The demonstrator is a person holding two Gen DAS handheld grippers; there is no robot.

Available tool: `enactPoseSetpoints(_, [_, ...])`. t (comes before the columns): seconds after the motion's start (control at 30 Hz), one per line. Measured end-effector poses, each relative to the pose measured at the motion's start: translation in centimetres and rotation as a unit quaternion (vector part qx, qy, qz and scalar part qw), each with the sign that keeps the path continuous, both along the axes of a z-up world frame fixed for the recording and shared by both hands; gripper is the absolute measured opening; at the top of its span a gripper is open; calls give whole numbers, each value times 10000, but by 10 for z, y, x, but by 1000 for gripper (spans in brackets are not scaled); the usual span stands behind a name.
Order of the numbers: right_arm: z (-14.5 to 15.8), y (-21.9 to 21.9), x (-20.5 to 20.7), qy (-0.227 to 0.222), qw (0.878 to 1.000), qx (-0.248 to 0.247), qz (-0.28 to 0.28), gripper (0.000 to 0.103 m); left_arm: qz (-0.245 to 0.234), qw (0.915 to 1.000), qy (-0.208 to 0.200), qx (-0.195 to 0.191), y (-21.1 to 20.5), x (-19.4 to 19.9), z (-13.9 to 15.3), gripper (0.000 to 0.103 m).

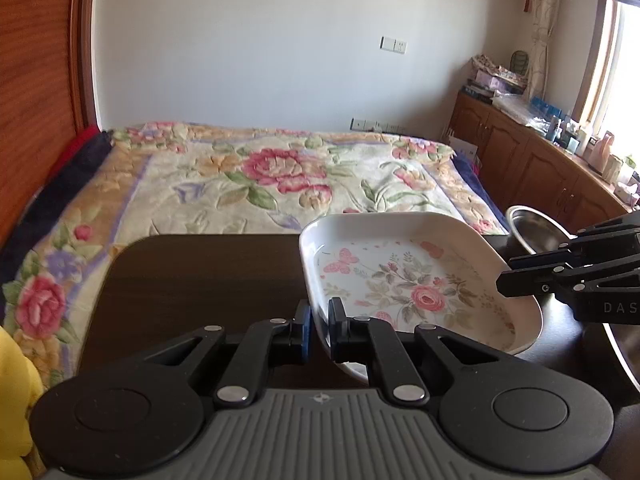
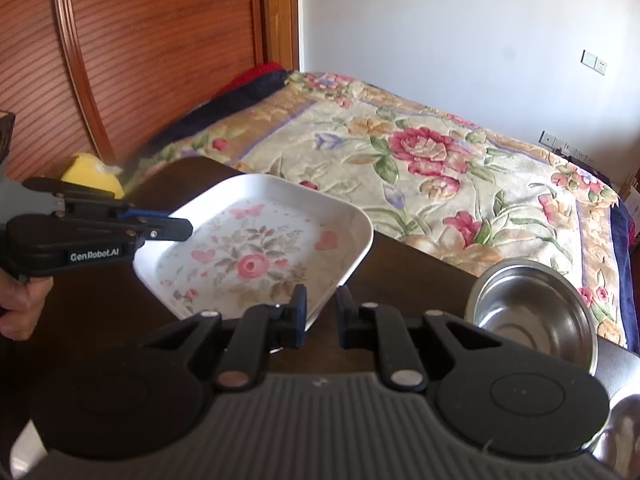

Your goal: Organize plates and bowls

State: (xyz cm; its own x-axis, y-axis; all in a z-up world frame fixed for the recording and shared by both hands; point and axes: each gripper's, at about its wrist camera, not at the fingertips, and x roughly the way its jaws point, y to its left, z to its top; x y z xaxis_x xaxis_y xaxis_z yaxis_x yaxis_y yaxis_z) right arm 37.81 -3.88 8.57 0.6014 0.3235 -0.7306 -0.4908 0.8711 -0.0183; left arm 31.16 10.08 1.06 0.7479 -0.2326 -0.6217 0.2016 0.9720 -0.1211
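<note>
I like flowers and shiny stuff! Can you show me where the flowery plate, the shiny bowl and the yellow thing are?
plate (image 2: 256, 256): right wrist view, on the painted rose in its middle.
bowl (image 2: 528, 304): right wrist view, on its shiny inside.
yellow thing (image 2: 94, 174): right wrist view, on its visible top, behind the left tool.

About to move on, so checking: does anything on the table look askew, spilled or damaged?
The floral plate is tilted, its near edge lifted off the dark table, with the left gripper and right gripper each straddling a rim. The steel bowl sits upright beside it. No spill or damage shows.
</note>
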Motion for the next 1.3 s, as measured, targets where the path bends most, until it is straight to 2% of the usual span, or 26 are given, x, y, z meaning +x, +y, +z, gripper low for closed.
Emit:
enactPoseSetpoints(0.83, [31,-26,-98,-538,9979,353,68,16,-38,9974,-703,166,-17,-125,53,10])
enactPoseSetpoints(1.3, [40,-38,-138,-816,9958,407,45,16,-129,9956,-907,171,-22,-169,65,10])
